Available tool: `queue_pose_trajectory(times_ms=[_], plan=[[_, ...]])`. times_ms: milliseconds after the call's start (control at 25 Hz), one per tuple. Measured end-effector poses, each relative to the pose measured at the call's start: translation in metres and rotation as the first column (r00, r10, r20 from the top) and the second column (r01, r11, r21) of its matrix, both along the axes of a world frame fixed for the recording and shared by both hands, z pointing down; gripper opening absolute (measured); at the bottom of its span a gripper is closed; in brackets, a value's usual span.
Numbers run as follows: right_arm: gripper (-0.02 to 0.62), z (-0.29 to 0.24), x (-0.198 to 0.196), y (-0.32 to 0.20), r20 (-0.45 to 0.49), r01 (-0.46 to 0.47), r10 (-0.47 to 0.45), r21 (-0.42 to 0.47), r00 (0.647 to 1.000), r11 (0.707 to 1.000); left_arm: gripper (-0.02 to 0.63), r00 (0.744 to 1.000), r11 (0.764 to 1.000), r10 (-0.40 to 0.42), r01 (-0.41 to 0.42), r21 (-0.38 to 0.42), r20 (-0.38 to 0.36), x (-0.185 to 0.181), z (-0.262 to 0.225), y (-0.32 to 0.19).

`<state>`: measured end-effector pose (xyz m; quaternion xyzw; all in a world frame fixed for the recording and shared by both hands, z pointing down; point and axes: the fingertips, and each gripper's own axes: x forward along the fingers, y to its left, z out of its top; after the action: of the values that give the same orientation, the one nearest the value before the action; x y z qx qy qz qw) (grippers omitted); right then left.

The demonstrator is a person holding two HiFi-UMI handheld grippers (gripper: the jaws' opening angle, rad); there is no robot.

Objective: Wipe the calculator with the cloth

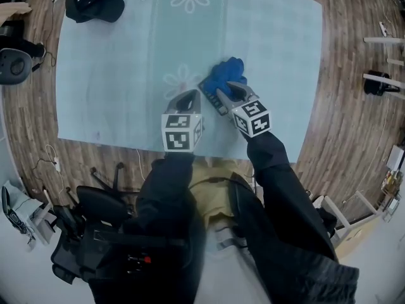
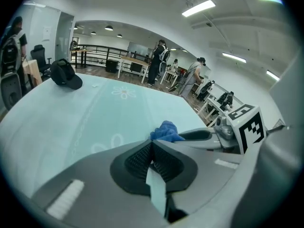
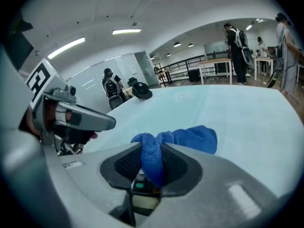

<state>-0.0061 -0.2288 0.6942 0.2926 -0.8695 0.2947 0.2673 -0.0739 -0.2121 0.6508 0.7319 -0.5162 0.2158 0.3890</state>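
1. Fingers. My right gripper (image 1: 229, 88) is clamped on the cloth (image 1: 224, 73). In the right gripper view, a blue fold is pinched between its fingers (image 3: 124, 164), and the rest of the cloth bunches up just beyond the tips. My left gripper (image 1: 190, 97) is closed with nothing in it. Its fingers (image 2: 137, 160) meet at the tips, and only the table covering shows through the slit below them.

2. Task thing. The calculator (image 1: 212, 100) lies on the table (image 1: 114, 75), near the front edge and right of centre. It sits directly under my right gripper, and the cloth covers its far end. The near end with its keys is uncovered.

3. Progress. The cloth is gripped and resting on the calculator, so I judge wiping to be under way. The pictures do not show how much of the face is clean. The exposed near end probably remains to be wiped.

4. Surroundings. The left gripper sits just beside the calculator's left side, close enough to steady it. It could also get in the way of a leftward stroke. A dark cap (image 1: 93, 5) lies at the far left corner, well apart. The rest of the table offers no obstruction. People stand at desks in the room behind, well away.
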Motion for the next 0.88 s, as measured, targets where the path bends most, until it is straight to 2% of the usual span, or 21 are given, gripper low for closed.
queue_pose_trajectory(times_ms=[240, 400, 880], plan=[[0.103, -0.004, -0.006, 0.037, 0.032, 0.086, -0.083, -0.096, 0.996, 0.992, 0.003, 1.0, 1.0, -0.004, 0.004, 0.015, -0.002, 0.001, -0.006, 0.003], [0.103, -0.005, -0.008, 0.053, 0.059, 0.114, -0.106, -0.146, 0.993, 0.983, 0.003, 1.0, 1.0, -0.005, 0.006, 0.01, -0.001, 0.0, -0.004, 0.007], [0.103, -0.032, 0.002, 0.094, 0.141, 0.203, -0.177, -0.195, 0.974, 0.959, 0.003, 1.0, 0.999, -0.009, 0.009, 0.035, -0.003, 0.001, -0.013, 0.013]])
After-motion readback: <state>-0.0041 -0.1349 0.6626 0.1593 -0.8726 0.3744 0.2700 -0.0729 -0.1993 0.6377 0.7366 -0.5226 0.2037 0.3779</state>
